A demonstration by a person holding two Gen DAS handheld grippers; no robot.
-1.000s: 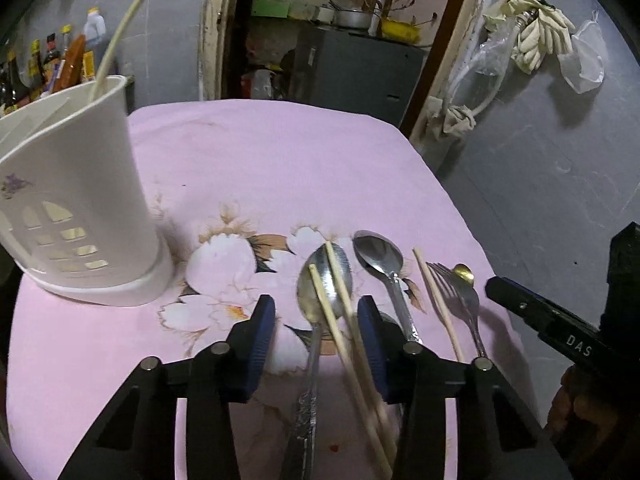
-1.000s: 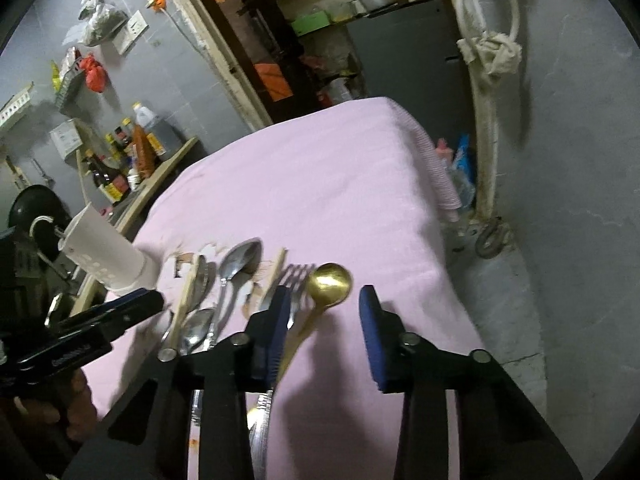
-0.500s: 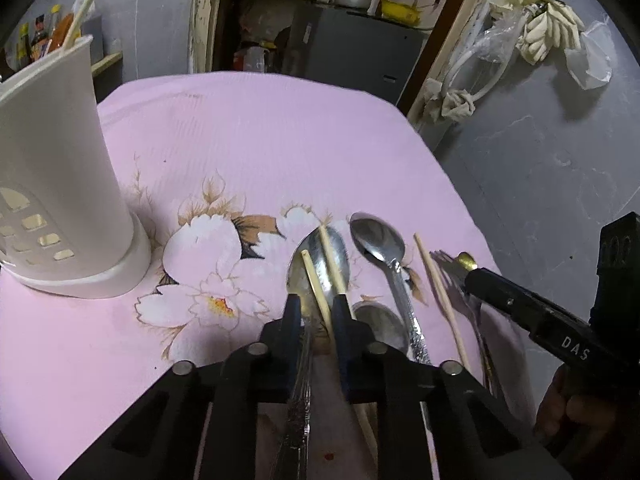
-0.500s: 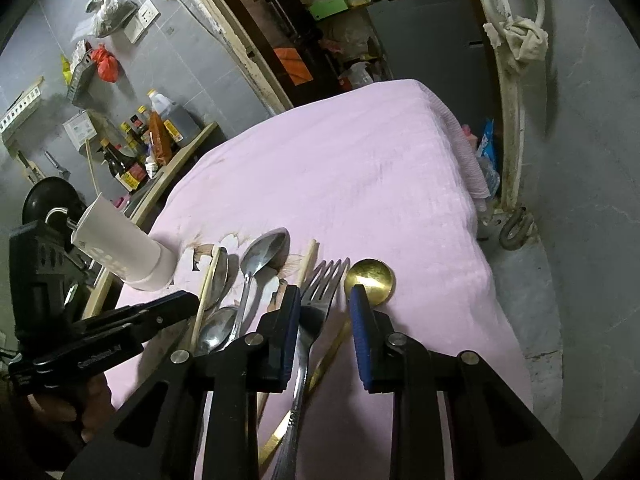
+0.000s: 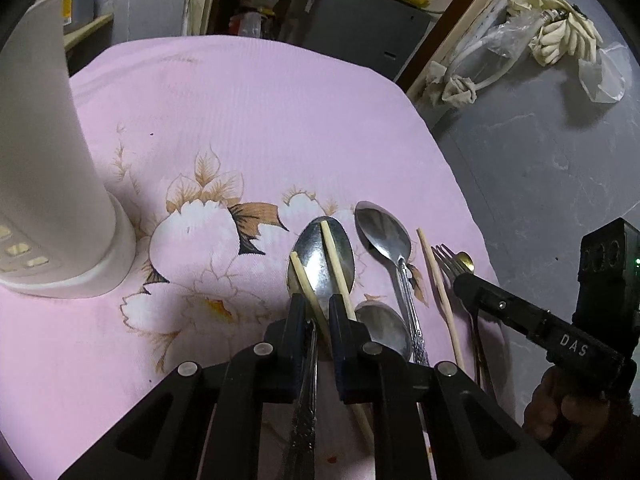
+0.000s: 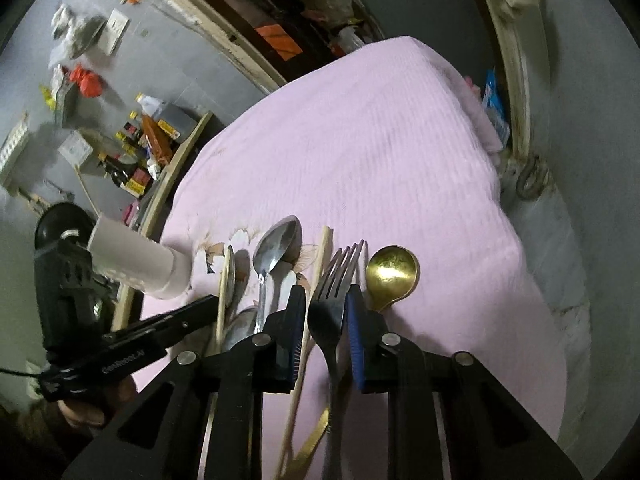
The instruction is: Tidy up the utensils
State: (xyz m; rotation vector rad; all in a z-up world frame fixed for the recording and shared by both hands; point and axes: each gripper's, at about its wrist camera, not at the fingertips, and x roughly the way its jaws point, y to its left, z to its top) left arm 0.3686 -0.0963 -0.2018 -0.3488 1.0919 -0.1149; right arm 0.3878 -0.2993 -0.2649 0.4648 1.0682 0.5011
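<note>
- Lying on a pink tablecloth (image 5: 260,120) with a flower print is a row of utensils, seen from two hand-held grippers.
- Left gripper (image 5: 318,312): its jaws stand narrow, pinched around the neck of a large steel spoon (image 5: 320,256) together with one wooden chopstick (image 5: 306,288). Its jaws have just been closing.
- A second chopstick (image 5: 338,266) lies across the same spoon's bowl and passes just right of the right jaw; whether that one is gripped cannot be told.
- Right of that, in the left wrist view, lie a second steel spoon (image 5: 386,236), a smaller spoon bowl (image 5: 382,330) nearer the gripper, and a lone chopstick (image 5: 438,284).
- Right gripper (image 6: 326,314): its jaws stand narrow with a steel fork (image 6: 332,292) between them, the blue pads close against its neck and the tines pointing away. These jaws have also just been closing.
- A gold spoon (image 6: 392,272) lies just right of the fork, its bowl beyond the right jaw and its handle running under the gripper.
- A white utensil holder (image 5: 48,180) with small cut-out windows stands upright at the left of the cloth, well apart from the row.
- Each view shows the other gripper at its edge, with part of a hand (image 5: 560,408) holding it.
</note>
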